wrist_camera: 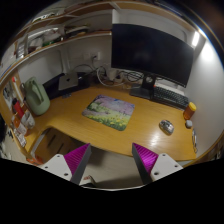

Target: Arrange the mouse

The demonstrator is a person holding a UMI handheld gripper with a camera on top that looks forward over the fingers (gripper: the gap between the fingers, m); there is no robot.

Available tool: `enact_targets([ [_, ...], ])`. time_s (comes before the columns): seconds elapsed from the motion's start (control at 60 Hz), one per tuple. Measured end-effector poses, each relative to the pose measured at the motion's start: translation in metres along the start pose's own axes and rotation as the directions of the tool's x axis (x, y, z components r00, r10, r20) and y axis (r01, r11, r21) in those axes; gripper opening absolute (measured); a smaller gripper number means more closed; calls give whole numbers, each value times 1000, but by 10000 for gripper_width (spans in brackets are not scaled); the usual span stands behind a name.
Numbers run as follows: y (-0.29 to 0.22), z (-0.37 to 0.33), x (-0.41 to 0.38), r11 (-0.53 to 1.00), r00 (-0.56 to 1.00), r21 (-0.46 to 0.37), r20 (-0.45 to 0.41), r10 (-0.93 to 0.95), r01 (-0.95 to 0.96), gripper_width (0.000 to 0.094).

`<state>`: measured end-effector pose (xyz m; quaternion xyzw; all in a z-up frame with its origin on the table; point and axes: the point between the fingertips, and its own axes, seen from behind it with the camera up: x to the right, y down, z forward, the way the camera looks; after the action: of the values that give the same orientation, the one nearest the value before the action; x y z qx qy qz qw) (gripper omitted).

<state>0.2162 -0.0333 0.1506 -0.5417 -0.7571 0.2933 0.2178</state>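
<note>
A small grey mouse (pixel 166 126) lies on the wooden desk (pixel 70 112), to the right of a colourful mouse mat (pixel 109 111) and apart from it. My gripper (pixel 112 160) is well back from the desk's near edge, high above the floor, with its magenta pads (pixel 146 158) spread wide and nothing between them. The mouse is far beyond the right finger.
A large dark monitor (pixel 150 52) stands at the back of the desk with a keyboard (pixel 169 95) under it. A green bag (pixel 37 98) sits at the left, cables (pixel 118 76) run along the back, and shelves (pixel 50 45) hang above. A yellow-red item (pixel 190 110) stands at the right.
</note>
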Motion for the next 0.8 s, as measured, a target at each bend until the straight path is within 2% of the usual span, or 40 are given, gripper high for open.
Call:
enact_targets([
  [0.417, 24, 16, 133, 985, 964, 68, -205, 169, -159, 857],
  [0.8, 51, 30, 236, 973, 935, 151, -285, 212, -175, 855],
])
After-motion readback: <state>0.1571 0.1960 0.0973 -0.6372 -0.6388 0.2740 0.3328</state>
